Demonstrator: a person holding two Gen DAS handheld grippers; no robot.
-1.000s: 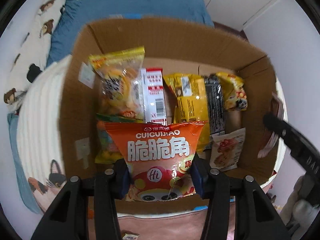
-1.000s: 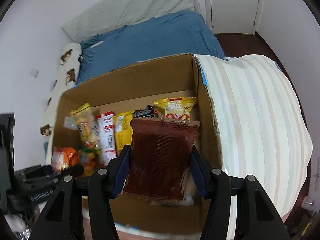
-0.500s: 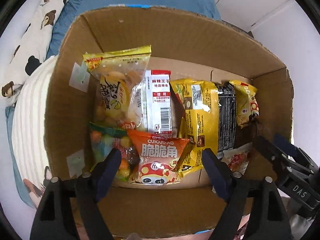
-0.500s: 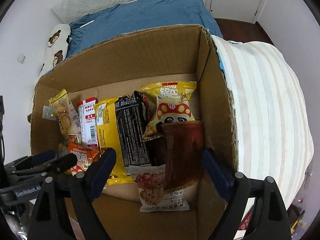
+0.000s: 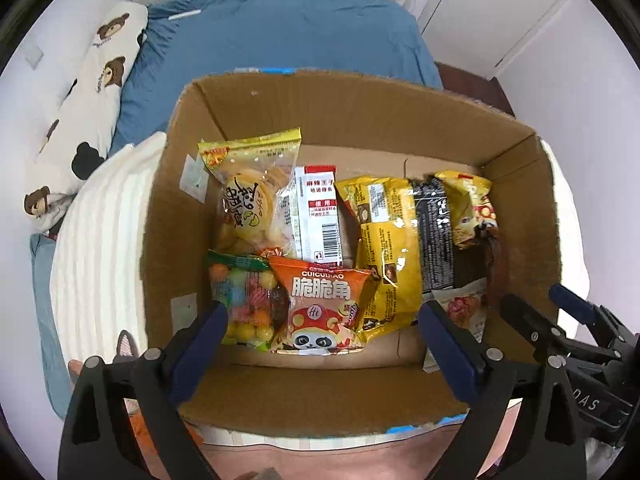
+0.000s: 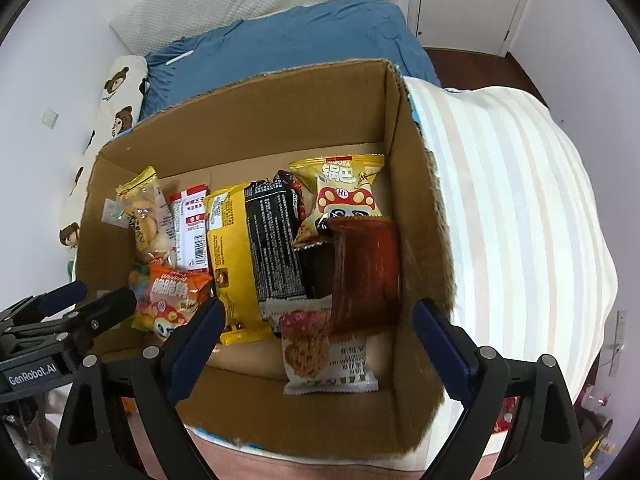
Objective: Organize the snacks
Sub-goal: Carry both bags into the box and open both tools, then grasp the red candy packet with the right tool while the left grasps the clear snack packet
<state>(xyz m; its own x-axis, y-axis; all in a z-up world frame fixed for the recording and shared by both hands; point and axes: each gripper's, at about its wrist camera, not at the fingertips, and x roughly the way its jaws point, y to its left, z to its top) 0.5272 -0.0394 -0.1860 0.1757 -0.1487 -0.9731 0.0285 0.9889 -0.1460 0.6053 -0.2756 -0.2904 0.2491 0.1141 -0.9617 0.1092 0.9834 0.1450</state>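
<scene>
Snacks lay packed inside the cardboard box [image 5: 256, 396]. The orange bag [image 5: 320, 304] overlapped the candy bag [image 5: 240, 300], hiding part of it; the dark red pack [image 6: 366, 272] was mostly concealed in the left view. Left gripper [image 5: 320, 344] hovered over the near wall, jaws spread, empty. Right gripper [image 6: 316, 340] likewise, released. Only the right view showed the striped blanket [image 6: 512, 208] fully. A blue pillow [image 5: 280, 48] lay beyond.

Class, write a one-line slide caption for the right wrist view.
Open right tongs above a cardboard box of snack packets, a dark red packet against its right wall.
</scene>
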